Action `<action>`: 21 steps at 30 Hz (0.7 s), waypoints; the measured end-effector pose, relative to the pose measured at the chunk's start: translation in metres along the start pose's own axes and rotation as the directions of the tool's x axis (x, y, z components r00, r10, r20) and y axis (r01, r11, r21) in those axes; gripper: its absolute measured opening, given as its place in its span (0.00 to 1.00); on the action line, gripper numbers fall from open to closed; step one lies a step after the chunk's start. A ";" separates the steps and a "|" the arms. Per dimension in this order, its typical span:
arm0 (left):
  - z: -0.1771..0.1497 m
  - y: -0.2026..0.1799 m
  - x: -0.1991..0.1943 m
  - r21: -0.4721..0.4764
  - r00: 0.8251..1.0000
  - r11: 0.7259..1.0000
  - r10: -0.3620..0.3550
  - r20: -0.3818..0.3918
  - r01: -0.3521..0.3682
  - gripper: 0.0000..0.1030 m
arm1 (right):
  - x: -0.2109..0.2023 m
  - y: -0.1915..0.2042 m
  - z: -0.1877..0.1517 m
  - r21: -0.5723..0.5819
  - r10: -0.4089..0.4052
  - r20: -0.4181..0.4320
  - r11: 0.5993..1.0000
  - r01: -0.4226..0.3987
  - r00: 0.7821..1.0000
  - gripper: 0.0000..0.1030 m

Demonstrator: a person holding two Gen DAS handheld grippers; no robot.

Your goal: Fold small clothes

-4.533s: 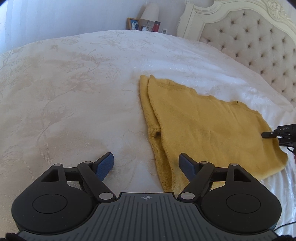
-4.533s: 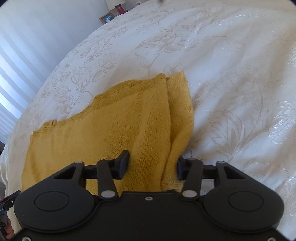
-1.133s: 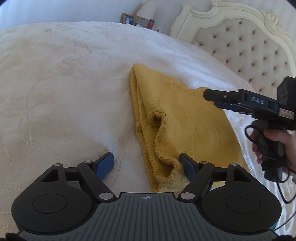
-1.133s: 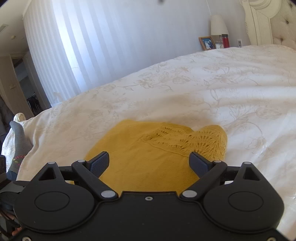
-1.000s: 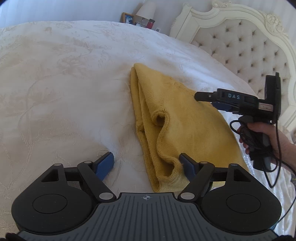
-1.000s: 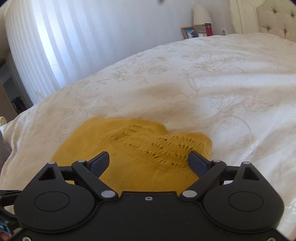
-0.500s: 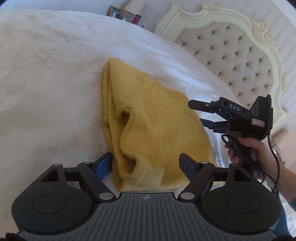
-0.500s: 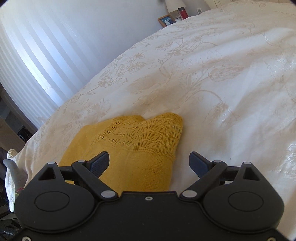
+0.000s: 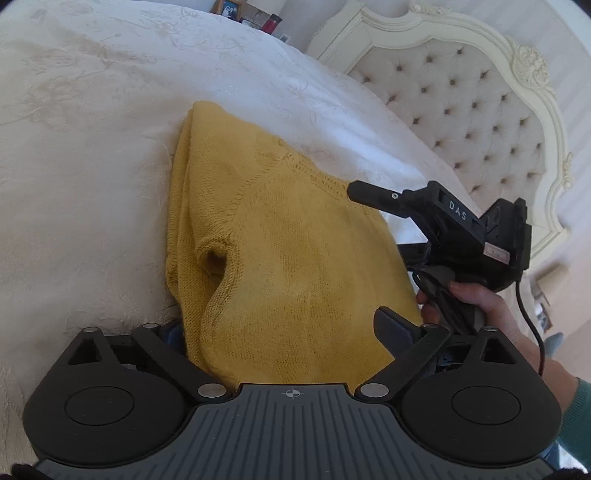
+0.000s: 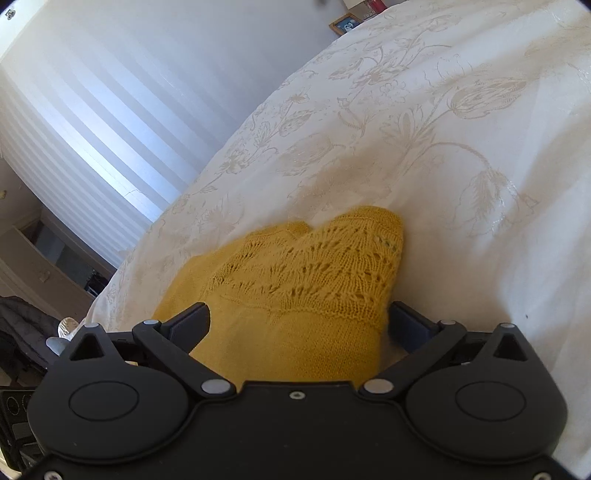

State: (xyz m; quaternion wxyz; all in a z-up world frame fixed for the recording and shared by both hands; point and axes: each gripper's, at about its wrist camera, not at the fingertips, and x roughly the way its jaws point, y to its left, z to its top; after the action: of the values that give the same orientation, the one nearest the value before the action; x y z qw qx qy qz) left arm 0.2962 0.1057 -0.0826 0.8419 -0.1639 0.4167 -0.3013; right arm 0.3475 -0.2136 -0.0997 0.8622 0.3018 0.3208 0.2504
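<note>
A folded yellow knit sweater (image 9: 295, 258) lies on the white bedspread (image 9: 81, 155). My left gripper (image 9: 284, 328) is open, its jaws wide on either side of the sweater's near edge; the left finger is partly hidden under the cloth. My right gripper (image 9: 384, 221) shows in the left wrist view at the sweater's right edge, held in a hand. In the right wrist view the right gripper (image 10: 299, 321) is open, its jaws straddling the sweater's lacy end (image 10: 325, 266), with the right finger on the bedspread (image 10: 480, 147) beside the cloth.
A tufted cream headboard (image 9: 480, 110) stands at the far right. A bedside stand with a lamp, a picture frame (image 9: 229, 5) and a red cup (image 9: 271, 22) is at the far end. White blinds (image 10: 92, 92) and a cabinet (image 10: 33, 266) are on the left of the right wrist view.
My left gripper has moved forward and right, so the sweater's near edge lies between its jaws. My right gripper has dropped lower to the sweater's right edge, its jaws around the lacy end.
</note>
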 end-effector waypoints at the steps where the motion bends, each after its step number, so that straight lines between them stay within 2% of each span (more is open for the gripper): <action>1: 0.002 -0.003 0.004 0.016 1.000 1.000 0.002 -0.007 -0.002 0.99 | 0.001 0.000 0.000 0.001 0.009 0.003 1.000 -0.009 1.000 1.00; 7: -0.001 -0.013 0.007 0.092 0.999 0.995 0.039 -0.032 -0.036 0.99 | 0.003 0.001 0.001 -0.018 0.028 -0.025 0.999 -0.029 0.999 1.00; 11: -0.010 -0.011 -0.005 0.094 0.999 0.995 0.032 -0.020 -0.030 0.91 | -0.006 -0.005 -0.003 -0.007 0.080 -0.040 0.997 -0.080 0.996 0.99; 13: -0.014 -0.007 -0.010 0.059 1.000 0.998 0.023 -0.002 -0.023 0.83 | -0.012 -0.007 -0.007 -0.002 0.104 -0.041 0.995 -0.104 0.994 0.99; 14: -0.013 -0.004 -0.012 0.036 1.000 0.999 0.022 0.005 -0.023 0.72 | -0.012 -0.008 -0.008 0.000 0.114 -0.043 0.993 -0.114 0.993 0.99; 15: -0.013 -0.001 -0.012 0.014 1.000 1.000 0.022 0.007 -0.022 0.49 | -0.012 -0.008 -0.007 0.002 0.115 -0.043 0.993 -0.115 0.992 0.98; 16: -0.012 0.003 -0.011 -0.017 1.000 1.000 0.022 -0.002 -0.022 0.35 | -0.012 -0.008 -0.008 0.007 0.110 -0.042 0.994 -0.110 0.993 0.96; 17: -0.010 0.008 -0.009 -0.062 1.000 0.998 0.002 -0.023 -0.003 0.13 | -0.011 -0.009 -0.008 0.023 0.101 -0.044 0.995 -0.100 0.994 0.80; 18: -0.008 0.013 -0.007 -0.116 0.999 0.993 -0.028 -0.040 0.023 0.13 | -0.009 -0.010 -0.008 0.042 0.074 -0.052 0.997 -0.072 0.996 0.54; 19: -0.006 0.014 -0.006 -0.146 0.998 0.989 -0.040 -0.041 0.033 0.12 | -0.008 -0.011 -0.008 0.060 0.065 -0.060 0.996 -0.061 0.996 0.45; 21: -0.004 0.006 -0.008 -0.116 0.999 0.993 -0.012 -0.041 0.008 0.12 | -0.012 -0.007 -0.009 0.079 0.051 -0.045 0.996 -0.047 0.998 0.43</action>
State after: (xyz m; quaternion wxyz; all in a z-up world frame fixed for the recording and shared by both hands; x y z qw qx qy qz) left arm 0.2913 0.1155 -0.0831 0.8206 -0.2081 0.4500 -0.2842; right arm 0.3348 -0.2232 -0.1054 0.8356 0.3369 0.3430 0.2659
